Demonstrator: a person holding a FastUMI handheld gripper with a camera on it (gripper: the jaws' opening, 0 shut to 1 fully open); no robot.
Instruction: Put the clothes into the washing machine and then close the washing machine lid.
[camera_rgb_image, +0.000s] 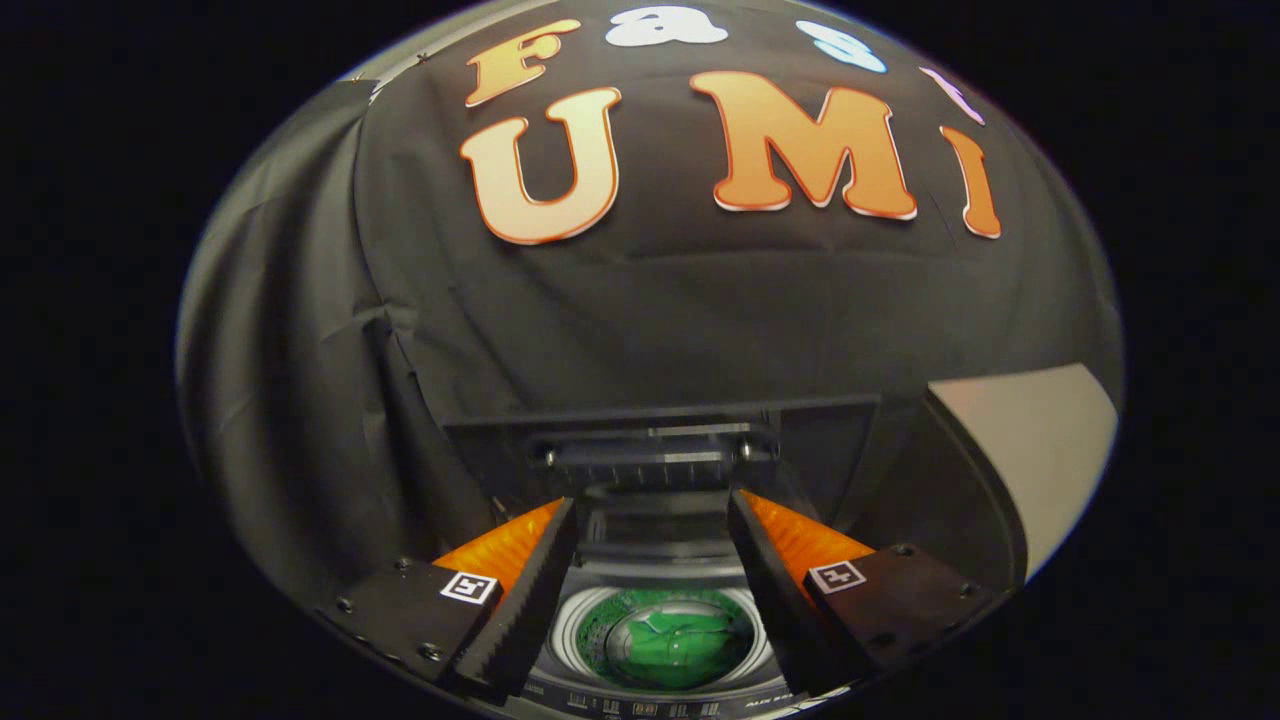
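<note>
Standing propped against the black cloth wall (650, 330) beyond the fingers, the washing machine lid (660, 440) is raised, which leaves the drum free for loading and says the closing step is not yet done. The washing machine (650, 585) itself sits low, directly under the gripper, its round drum mouth seen between the two fingers. Off to the right, past the dark curved body of the machine, a pale surface (1040, 440) shows; whether it is floor or table cannot be told. The gripper (652, 515) hangs above the opening with its jaws set wide apart and nothing between them, so I judge it has no load to carry just now. Down inside the drum lies the green garment (672, 640), bunched at the bottom, touching neither finger. With the clothes apparently in, the lid would be the remaining concern.
</note>
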